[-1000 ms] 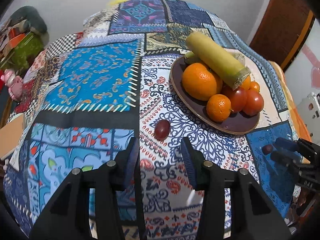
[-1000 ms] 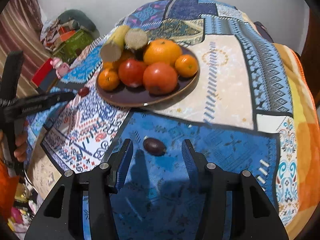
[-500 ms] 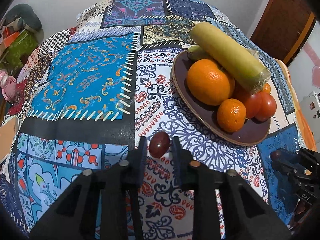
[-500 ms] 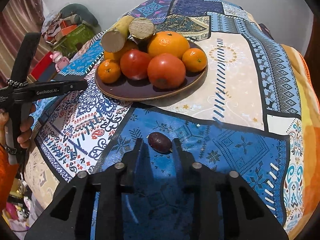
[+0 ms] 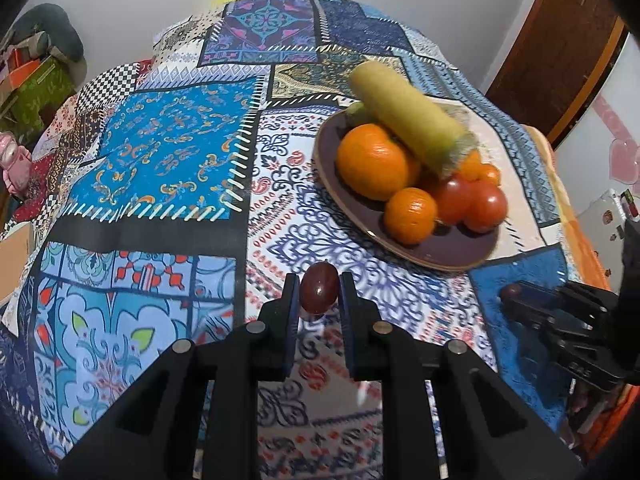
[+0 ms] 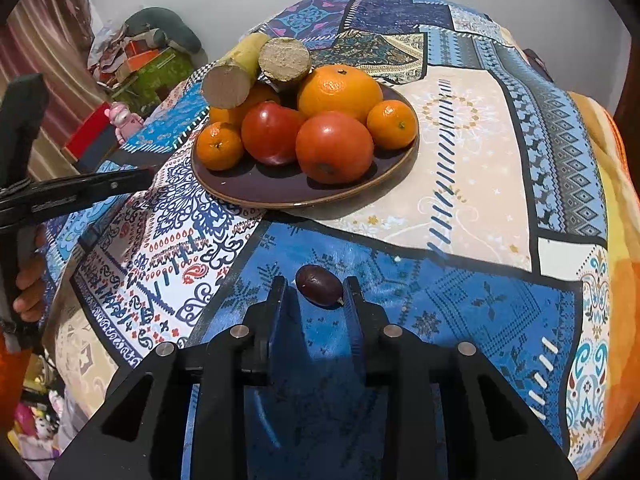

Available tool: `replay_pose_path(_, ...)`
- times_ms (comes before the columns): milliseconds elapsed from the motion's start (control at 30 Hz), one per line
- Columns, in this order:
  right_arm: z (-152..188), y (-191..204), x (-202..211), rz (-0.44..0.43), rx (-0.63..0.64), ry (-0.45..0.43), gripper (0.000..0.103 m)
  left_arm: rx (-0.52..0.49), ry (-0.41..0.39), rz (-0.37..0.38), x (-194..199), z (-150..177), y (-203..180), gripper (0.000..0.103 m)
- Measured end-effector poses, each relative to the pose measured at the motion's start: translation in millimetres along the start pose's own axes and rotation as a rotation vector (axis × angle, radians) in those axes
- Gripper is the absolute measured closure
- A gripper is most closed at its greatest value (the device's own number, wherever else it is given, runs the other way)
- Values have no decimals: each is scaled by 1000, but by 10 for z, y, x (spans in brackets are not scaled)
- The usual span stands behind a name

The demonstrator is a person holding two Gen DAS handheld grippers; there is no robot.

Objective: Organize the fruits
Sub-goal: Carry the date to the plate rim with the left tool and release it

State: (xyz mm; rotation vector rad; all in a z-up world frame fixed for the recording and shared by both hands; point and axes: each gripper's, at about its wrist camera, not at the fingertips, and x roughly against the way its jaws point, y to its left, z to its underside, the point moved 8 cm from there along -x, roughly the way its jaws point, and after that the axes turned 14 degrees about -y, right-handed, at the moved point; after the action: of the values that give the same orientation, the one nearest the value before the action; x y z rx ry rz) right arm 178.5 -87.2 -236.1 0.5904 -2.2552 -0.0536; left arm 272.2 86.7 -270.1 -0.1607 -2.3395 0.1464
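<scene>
A dark plate (image 5: 440, 254) (image 6: 256, 192) on the patchwork cloth holds oranges (image 5: 370, 166), tomatoes (image 6: 334, 146) and cut sugarcane pieces (image 5: 412, 124). My left gripper (image 5: 319, 294) is shut on a small reddish-brown fruit (image 5: 319, 293), lifted a little off the cloth. My right gripper (image 6: 316, 292) is narrowed around a dark purple fruit (image 6: 319, 290) lying on the blue patch; its right finger touches it and a gap shows at the left finger. That gripper also shows in the left wrist view (image 5: 516, 300).
The patchwork cloth (image 5: 160, 152) covers a rounded surface that drops away at the edges. Bags and a pink toy (image 6: 122, 114) sit on the floor at the left. A wooden door (image 5: 560, 40) stands at the back right.
Both grippers have moved forward and narrowed. The left one has shut on the reddish-brown fruit and raised it slightly; the right one has closed in around the dark purple fruit.
</scene>
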Motion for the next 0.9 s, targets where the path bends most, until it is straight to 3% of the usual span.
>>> replay_pose_path(133,-21,3,-16,6,12,-11,82,5,-8,24,78,6,-125,84)
replay_pose_path(500,-138,-6,102,-10,6,-58,83,-31,-35,95,114,-78,-592,84)
replay_pose_path(900,-408,75,29,-31,25,-101,83,-24,-41,122,-40,-135,-771,84)
